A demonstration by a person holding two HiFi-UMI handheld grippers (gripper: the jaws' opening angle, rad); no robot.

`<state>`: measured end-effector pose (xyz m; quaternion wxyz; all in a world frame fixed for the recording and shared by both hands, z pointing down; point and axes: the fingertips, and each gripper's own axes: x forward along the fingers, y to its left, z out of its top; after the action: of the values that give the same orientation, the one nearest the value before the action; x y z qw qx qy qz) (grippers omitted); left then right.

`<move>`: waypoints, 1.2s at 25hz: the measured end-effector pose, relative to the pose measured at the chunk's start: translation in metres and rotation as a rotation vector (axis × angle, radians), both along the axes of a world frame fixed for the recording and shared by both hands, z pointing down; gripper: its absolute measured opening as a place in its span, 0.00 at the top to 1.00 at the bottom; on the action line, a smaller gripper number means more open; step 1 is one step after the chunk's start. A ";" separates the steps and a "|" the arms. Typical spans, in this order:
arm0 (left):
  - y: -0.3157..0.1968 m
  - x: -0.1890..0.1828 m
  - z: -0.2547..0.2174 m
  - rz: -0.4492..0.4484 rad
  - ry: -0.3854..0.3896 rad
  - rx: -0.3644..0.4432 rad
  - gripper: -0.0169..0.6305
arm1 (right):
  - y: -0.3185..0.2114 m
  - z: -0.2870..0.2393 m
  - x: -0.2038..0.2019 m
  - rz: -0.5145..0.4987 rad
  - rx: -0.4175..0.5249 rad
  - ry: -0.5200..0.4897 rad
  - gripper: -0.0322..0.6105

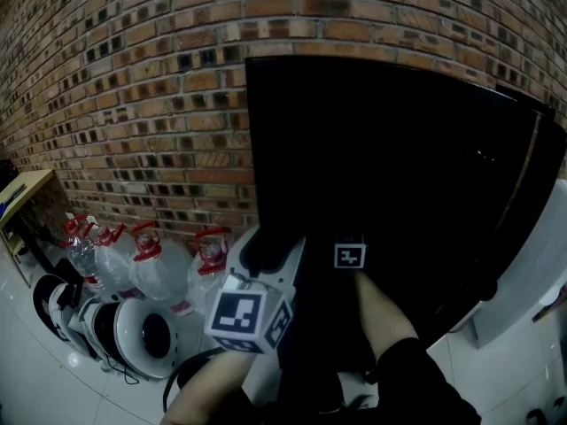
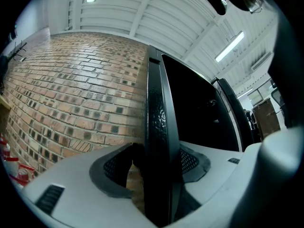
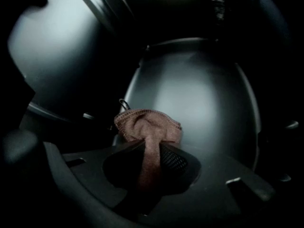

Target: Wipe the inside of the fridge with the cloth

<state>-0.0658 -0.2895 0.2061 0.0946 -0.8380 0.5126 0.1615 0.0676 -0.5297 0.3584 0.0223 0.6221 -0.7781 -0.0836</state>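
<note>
A black fridge [image 1: 399, 166] stands against a brick wall. My left gripper [image 1: 268, 251] is at its left side; in the left gripper view my left gripper [image 2: 156, 164] is shut on the black edge of the fridge door [image 2: 156, 103], which runs upright between both pads. My right gripper reaches into the dark fridge, and only its marker cube [image 1: 350, 255] shows in the head view. In the right gripper view my right gripper [image 3: 151, 161] is shut on a brown cloth [image 3: 149, 126], whose bunched end lies against the pale curved inner wall [image 3: 199, 99].
Several clear water jugs with red caps [image 1: 142, 255] stand on the floor along the brick wall [image 1: 133, 104]. Round white and black devices [image 1: 133, 326] lie in front of them. A wooden table [image 1: 25, 191] is at far left, and a white unit [image 1: 540, 273] at right.
</note>
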 end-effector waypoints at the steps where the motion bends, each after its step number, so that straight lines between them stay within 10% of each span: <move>1: 0.000 0.000 0.000 0.000 0.000 -0.001 0.58 | 0.001 0.001 0.006 0.011 0.000 -0.003 0.80; 30: -0.001 0.001 0.000 -0.002 0.012 0.017 0.58 | 0.012 0.021 0.150 0.398 -0.031 -0.139 0.81</move>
<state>-0.0651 -0.2902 0.2058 0.0989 -0.8356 0.5126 0.1708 0.2171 -0.5181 0.3795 -0.0058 0.7675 -0.6407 -0.0222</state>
